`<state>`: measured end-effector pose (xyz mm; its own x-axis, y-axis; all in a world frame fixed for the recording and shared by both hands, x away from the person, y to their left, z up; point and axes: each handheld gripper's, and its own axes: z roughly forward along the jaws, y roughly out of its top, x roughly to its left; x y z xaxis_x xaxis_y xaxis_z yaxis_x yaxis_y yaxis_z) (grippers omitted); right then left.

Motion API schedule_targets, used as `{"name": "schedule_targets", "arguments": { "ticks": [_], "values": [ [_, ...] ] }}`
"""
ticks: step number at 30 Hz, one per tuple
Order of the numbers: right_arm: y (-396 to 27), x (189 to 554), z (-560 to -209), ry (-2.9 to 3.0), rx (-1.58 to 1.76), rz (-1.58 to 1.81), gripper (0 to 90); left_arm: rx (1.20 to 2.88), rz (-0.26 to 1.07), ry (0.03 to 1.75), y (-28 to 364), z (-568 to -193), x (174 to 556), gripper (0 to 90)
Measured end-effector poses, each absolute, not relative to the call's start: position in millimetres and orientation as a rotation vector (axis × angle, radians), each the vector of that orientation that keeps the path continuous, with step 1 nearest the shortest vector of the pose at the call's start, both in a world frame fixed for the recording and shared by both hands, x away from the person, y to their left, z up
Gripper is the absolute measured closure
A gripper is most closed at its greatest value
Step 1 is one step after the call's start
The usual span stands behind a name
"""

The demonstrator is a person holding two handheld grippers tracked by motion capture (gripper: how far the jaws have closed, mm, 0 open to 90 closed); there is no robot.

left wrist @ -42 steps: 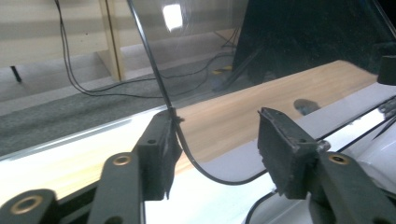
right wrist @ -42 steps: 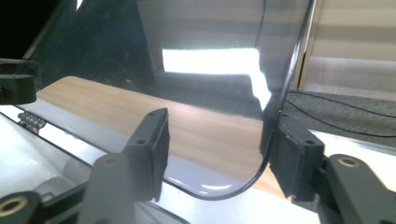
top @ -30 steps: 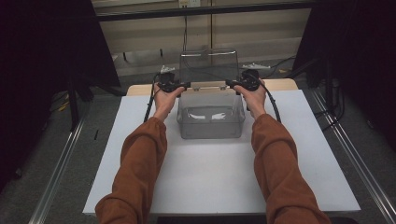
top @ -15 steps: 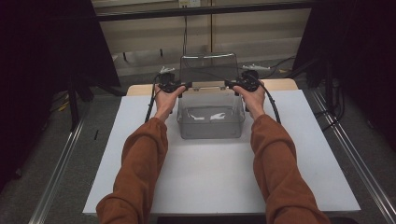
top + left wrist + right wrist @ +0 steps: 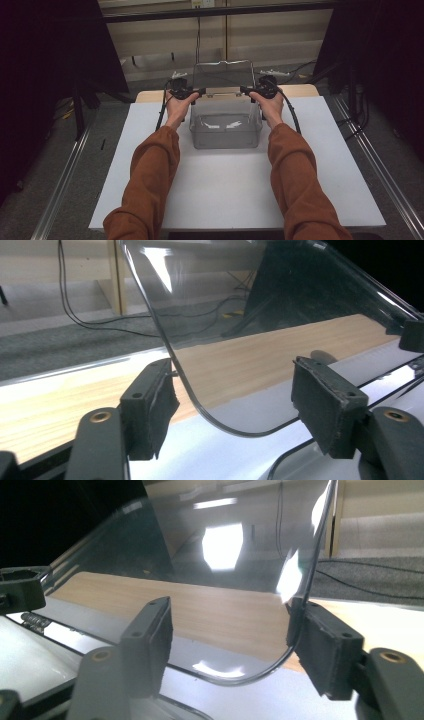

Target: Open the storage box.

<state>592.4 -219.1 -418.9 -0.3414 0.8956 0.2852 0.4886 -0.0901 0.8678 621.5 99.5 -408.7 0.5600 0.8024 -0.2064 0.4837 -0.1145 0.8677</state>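
Table (image 5: 150,200): white sheet over a wooden top; the wood shows as a strip along the far edge. It carries the clear plastic storage box.
Clear plastic storage box (image 5: 226,136): stands on the far half of the table, midway between the two hands, body open at the top.
Lid (image 5: 223,75): clear, hinged at the far rim of the box, raised to about upright. Its lower corners (image 5: 215,417) (image 5: 250,672) sit between the jaws of the two tongs.
Arms: both forearms (image 5: 150,170), in rust-coloured sleeves, reach forward from the near edge, roughly parallel, one on each side of the box. Both hands hold level at the far corners of the box, jaws turned inward towards one another.
Left tongs (image 5: 196,92) (image 5: 235,405): about half open, jaws just been opening. The lid's edge rests against the left-hand pad (image 5: 150,400); the other pad stands well clear, so nothing is gripped.
Right tongs (image 5: 246,90) (image 5: 232,645): likewise about half open, jaws just been opening. The lid's edge lies at the right-hand pad (image 5: 320,650); the other is apart from it; no grip.
Step in hand (judged): letting go of the opened lid.
Doing it well (judged): widen both jaws evenly until neither pad touches the edge, check that the lid stands unaided, then draw both hands straight outwards, away from the box, without brushing the lid and tipping it shut.
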Motion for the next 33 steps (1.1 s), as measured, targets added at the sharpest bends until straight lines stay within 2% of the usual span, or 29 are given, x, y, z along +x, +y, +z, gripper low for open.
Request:
{"name": "schedule_targets", "arguments": {
  "ticks": [10,13,14,15,16,17,18,20,24,26,33],
  "values": [
    [-221,594,-422,1.764,1.568,1.428,30.7,1.764,0.394,1.063,99,-409,621,33.5],
    [-219,593,-421,1.770,1.512,1.363,31.1,1.770,0.391,1.064,98,-409,621,34.6],
    [-220,593,-422,1.773,1.519,1.374,33.9,1.767,0.397,1.072,97,-409,621,34.9],
    [-221,593,-424,1.771,1.524,1.427,29.9,1.780,0.405,1.065,97,-410,620,32.8],
    [-221,593,-424,1.772,1.532,1.419,30.6,1.777,0.405,1.067,95,-411,620,31.4],
    [-220,593,-425,1.766,1.519,1.386,26.6,1.774,0.406,1.068,95,-412,620,31.5],
    [-220,593,-425,1.758,1.519,1.385,26.2,1.763,0.404,1.078,96,-413,621,31.2],
    [-220,593,-425,1.735,1.505,1.396,21.9,1.749,0.399,1.096,97,-414,621,26.7],
    [-219,590,-419,1.732,1.456,1.389,18.8,1.740,0.427,1.067,97,-412,620,24.7],
    [-221,588,-414,1.726,1.435,1.392,18.4,1.712,0.420,1.072,99,-410,619,17.9],
    [-227,572,-407,1.707,1.386,1.408,13.5,1.717,0.436,1.010,98,-402,609,9.8]
  ]
}}
